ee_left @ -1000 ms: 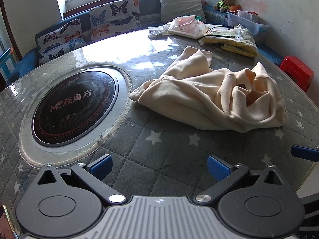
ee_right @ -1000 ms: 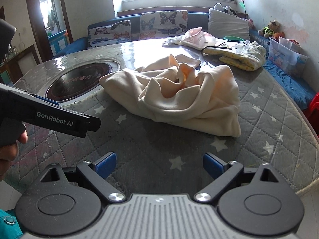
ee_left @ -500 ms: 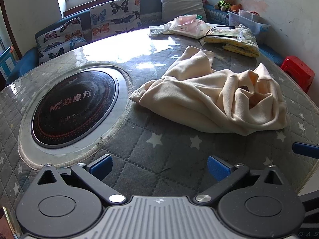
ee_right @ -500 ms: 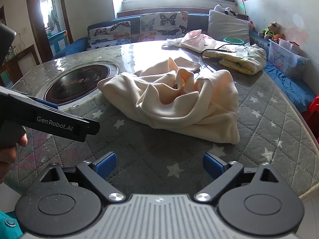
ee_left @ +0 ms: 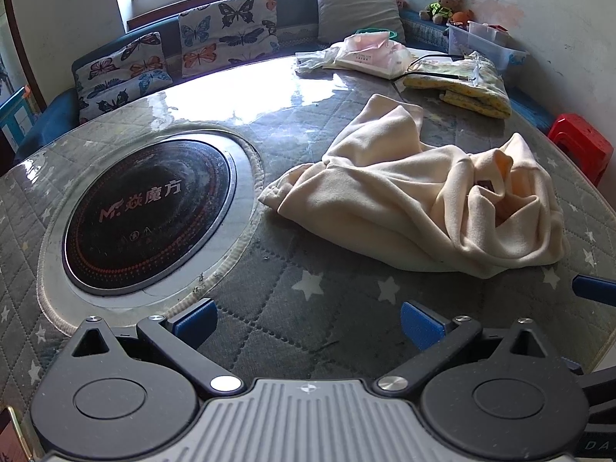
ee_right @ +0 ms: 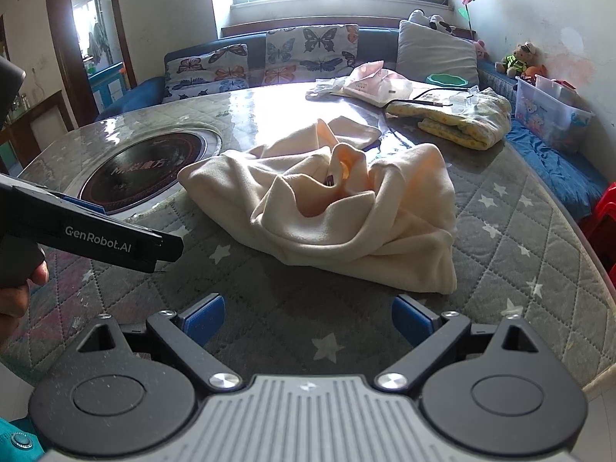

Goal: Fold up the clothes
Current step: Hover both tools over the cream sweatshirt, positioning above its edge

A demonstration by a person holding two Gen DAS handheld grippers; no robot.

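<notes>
Fingers spread wide and empty on both left gripper and right gripper, over grey star-quilted round table bearing one crumpled cream fleece garment; hand visible only from right wrist.

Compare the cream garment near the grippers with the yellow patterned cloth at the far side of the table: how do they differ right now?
The cream garment lies crumpled in loose folds; the yellow patterned cloth looks folded into a flat stack. The cream one is plain and the yellow one finely printed. A black cable lies across the yellow cloth, while nothing rests on the cream one. Both sit on the quilted table, untouched by either gripper.
</notes>
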